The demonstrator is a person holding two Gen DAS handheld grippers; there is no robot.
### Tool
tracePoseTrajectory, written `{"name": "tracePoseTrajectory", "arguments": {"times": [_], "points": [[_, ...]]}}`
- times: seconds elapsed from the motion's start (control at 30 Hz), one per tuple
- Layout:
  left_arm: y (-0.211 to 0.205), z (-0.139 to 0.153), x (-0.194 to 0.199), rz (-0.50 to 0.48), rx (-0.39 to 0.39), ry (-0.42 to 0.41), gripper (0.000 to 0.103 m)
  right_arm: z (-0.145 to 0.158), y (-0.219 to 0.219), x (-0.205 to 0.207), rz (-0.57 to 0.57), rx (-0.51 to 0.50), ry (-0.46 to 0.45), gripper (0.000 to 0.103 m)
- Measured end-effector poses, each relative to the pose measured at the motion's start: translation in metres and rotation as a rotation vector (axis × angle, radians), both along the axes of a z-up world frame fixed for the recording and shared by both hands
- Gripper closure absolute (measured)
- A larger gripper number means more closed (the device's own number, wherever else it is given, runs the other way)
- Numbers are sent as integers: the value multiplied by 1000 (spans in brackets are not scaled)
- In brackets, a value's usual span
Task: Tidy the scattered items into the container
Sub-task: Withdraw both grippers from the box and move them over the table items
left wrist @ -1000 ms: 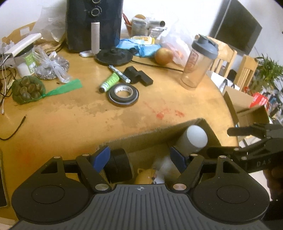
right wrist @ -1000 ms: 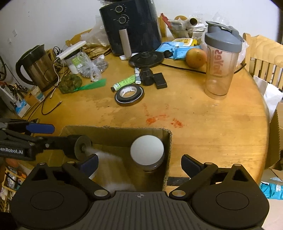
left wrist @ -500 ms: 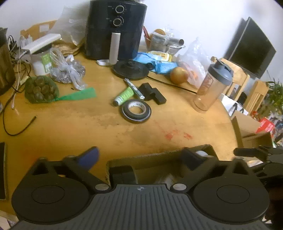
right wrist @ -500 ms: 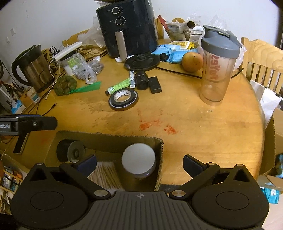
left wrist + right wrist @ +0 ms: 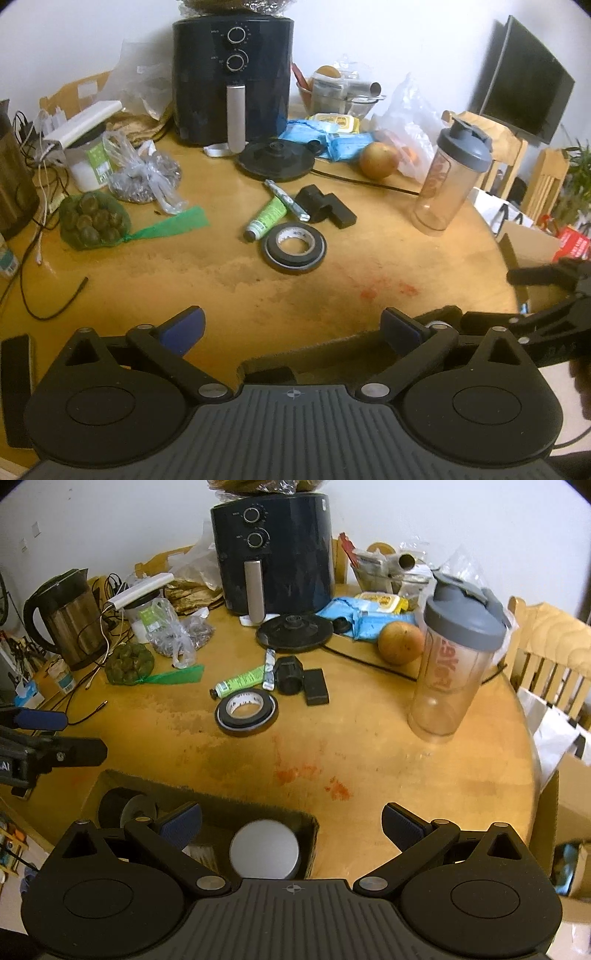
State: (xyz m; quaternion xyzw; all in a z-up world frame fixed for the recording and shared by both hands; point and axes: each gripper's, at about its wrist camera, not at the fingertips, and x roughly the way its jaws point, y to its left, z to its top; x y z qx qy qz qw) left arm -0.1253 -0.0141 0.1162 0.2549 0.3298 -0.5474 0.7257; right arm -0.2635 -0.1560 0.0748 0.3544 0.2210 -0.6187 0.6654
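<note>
Both tongs stand wide and hold nothing. From the left wrist view, the left tongs [image 5: 291, 328] hang over the near edge of the table [image 5: 110, 280], their blue pads spread far apart, with the rim of the cardboard box [image 5: 332, 350] just beneath them. Most of the box interior is hidden by the tongs' body here. Beyond lie the scattered pieces that I judge still need collecting: a roll of black tape [image 5: 294, 247], a green tube [image 5: 266, 218] touching a thin silver stick [image 5: 286, 199], and a black block-shaped gadget [image 5: 325, 206] just beside them. The right tongs [image 5: 546, 291] show at the right edge, off the table's rim.

From the right wrist view, the right tongs [image 5: 291, 825] hover above the box's right end, also gaping and empty. Inside the cardboard box [image 5: 221, 805] sit a white-lidded jar [image 5: 264, 853], a black roll [image 5: 125, 808] and something pale under the left pad that is too hidden to name. The black tape [image 5: 246, 710], green tube [image 5: 240, 681] and black gadget [image 5: 299, 679] remain out on the table, well apart from the box. The left tongs [image 5: 40, 734] reach in from the left, clear of the box.

So the tidying looks partly done: a few things boxed, at least four small items left.
</note>
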Motion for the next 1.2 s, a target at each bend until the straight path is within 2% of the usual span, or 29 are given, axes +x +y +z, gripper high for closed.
{"name": "tracePoseTrajectory", "arguments": {"times": [0.33,0.53,0.93,1.2], "points": [[-20,6,8,6,26,-90,0,18,-19,-14,31,-67,26,0],[-33,7,17,0,10,-78,0,26,-32,-22,44,-98,45,0],[-64,1,37,-29,3,-73,0,14,-45,-38,37,-56,-8,0],[-92,-3,48,-53,10,-151,0,11,-47,-42,5,-60,22,0]]}}
